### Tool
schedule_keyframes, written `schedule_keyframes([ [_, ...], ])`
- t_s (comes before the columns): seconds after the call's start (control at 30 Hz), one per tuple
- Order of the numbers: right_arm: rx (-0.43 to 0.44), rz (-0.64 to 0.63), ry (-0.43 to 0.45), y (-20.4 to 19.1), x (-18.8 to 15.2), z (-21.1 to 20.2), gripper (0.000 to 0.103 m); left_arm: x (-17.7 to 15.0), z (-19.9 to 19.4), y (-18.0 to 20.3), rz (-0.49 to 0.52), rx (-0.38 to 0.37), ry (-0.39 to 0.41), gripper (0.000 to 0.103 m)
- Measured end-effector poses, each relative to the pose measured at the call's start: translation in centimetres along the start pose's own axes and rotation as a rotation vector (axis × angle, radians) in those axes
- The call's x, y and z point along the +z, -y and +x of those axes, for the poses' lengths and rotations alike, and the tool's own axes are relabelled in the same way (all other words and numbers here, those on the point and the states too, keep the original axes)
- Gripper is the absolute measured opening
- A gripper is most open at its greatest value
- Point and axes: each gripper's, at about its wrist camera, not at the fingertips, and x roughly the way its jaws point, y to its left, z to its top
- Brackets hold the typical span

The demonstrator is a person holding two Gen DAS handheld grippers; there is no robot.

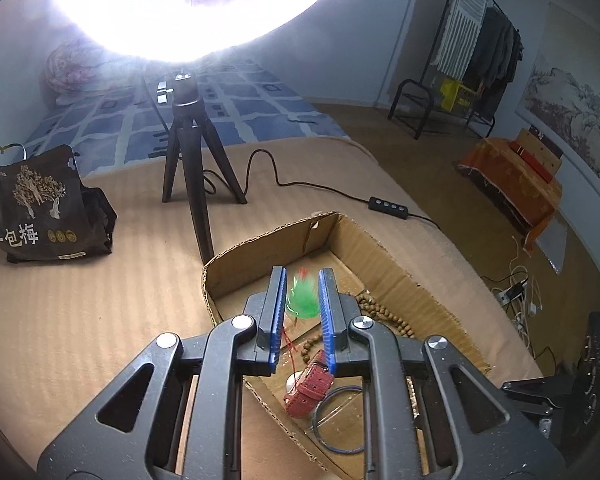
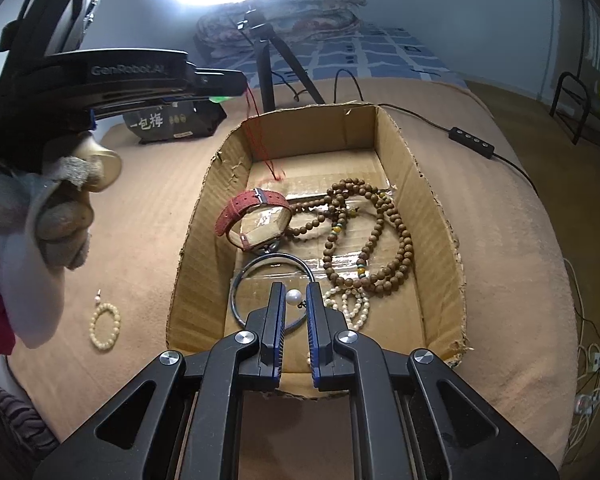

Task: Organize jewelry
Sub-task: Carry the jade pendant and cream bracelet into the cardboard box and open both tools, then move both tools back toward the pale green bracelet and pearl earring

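Right wrist view shows the cardboard box (image 2: 404, 184) filling mid-frame, holding a brown bead necklace (image 2: 384, 236), a red watch (image 2: 256, 216) and a thin bangle (image 2: 260, 272). The right gripper (image 2: 296, 320) stands narrowly parted around a pearl (image 2: 293, 297), contact unclear. The left gripper (image 1: 302, 312), partly spread, dangles a light, fragile green pendant (image 1: 302, 300), best held by its cord.

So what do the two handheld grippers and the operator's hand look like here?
Both are matte black plastic linkage grippers with silver pivot bolts and triangular cut-outs. The left gripper has black fingers lined with ribbed blue pads; the right gripper matches. The left unit's curved housing reads "GenRobot.AI". The operator's left hand wears a worn grey-white knit glove over a dark red sleeve.
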Motion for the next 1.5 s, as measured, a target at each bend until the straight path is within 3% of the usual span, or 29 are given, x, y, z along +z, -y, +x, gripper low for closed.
schedule_keyframes([
  [0.03,-0.003,0.000,0.001,0.0,0.1,0.1,0.009,0.0,0.1,0.0,0.002,0.000,-0.006,0.015],
  [0.07,-0.006,-0.001,-0.001,0.0,0.1,0.1,0.009,-0.1,0.1,0.1,0.003,0.004,-0.011,0.026],
  [0.1,-0.009,-0.001,-0.002,0.0,0.1,0.1,0.012,-0.1,0.1,0.0,0.000,0.007,-0.014,0.043],
  [0.17,-0.022,0.001,0.000,0.0,0.1,0.1,0.037,-0.1,-0.1,0.0,-0.006,0.008,-0.008,0.052],
  [0.27,-0.041,0.009,0.009,0.0,0.0,-0.2,0.062,-0.2,-0.2,0.0,-0.009,0.019,-0.022,0.061],
  [0.33,-0.062,0.014,0.004,0.0,0.0,-0.2,0.070,-0.2,-0.4,0.0,-0.012,0.019,-0.022,0.063],
  [0.47,-0.095,0.012,-0.009,-0.3,0.0,-0.2,0.070,-0.3,-0.8,0.0,-0.011,0.029,-0.027,0.069],
  [0.9,-0.116,0.002,0.019,-2.7,0.3,-2.5,0.070,-1.4,-5.2,-1.2,0.013,0.059,-0.016,0.069],
  [1.2,-0.092,-0.038,0.066,-6.6,0.4,-4.5,0.070,-3.3,-10.2,-5.4,0.011,0.096,-0.001,0.069],
  [1.5,-0.050,-0.103,0.050,-11.3,-1.1,-3.9,0.070,-7.5,-13.9,-10.0,0.000,0.124,-0.034,0.069],
])
